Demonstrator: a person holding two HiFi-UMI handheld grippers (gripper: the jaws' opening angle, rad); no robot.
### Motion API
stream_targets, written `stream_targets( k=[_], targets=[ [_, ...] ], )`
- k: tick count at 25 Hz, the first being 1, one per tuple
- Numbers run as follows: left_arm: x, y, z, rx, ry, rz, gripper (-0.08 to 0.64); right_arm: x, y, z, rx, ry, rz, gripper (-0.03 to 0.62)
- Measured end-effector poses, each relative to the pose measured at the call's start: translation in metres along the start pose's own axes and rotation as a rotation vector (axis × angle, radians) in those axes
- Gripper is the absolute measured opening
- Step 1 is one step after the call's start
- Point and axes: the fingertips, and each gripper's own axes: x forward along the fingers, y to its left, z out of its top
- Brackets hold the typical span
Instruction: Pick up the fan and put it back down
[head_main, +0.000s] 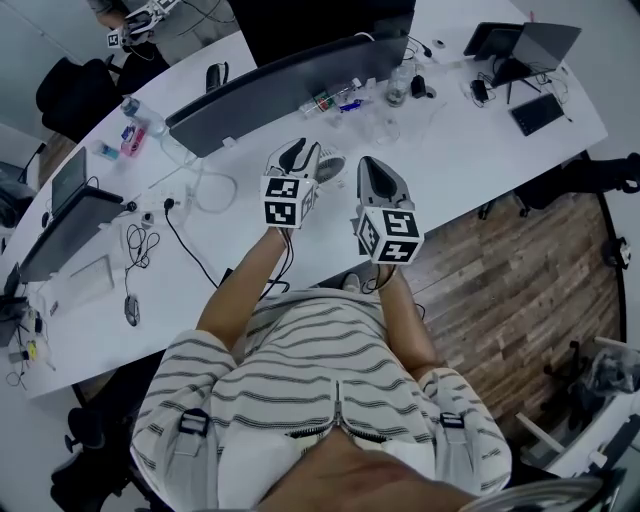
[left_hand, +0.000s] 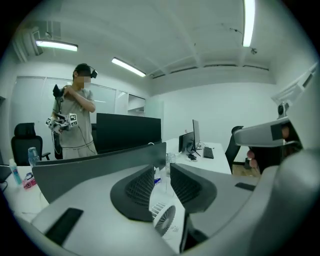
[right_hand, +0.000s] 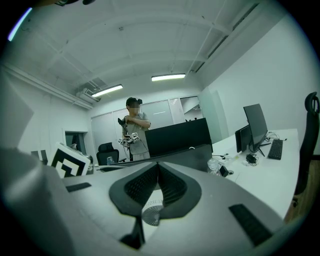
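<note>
Centre of the head view: left gripper (head_main: 299, 152), jaws partly apart, gripping nothing; right gripper (head_main: 368, 166), jaws closed together, empty. Between their tips, the small white fan (head_main: 330, 164) rests on the white table (head_main: 470, 140). A grey partition (head_main: 290, 85) stands beyond.

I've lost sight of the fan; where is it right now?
In the head view the small white fan sits on the white table mid-frame, just right of the left gripper.
</note>
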Motion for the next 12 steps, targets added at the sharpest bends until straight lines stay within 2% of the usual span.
stream_targets(
  k=[2, 6, 12],
  targets=[
    [-0.009, -0.002, 0.008, -0.009, -0.030, 0.023, 0.052, 0.000, 0.002, 0.000, -0.001, -0.001, 0.005, 0.012],
    [-0.025, -0.008, 0.026, -0.026, -0.091, 0.056, 0.009, -0.001, 0.005, 0.002, 0.000, -0.008, 0.011, 0.012],
    [-0.047, -0.023, 0.044, 0.005, -0.149, 0.080, 0.008, -0.001, 0.008, 0.002, -0.014, -0.012, 0.008, 0.012]
  ],
)
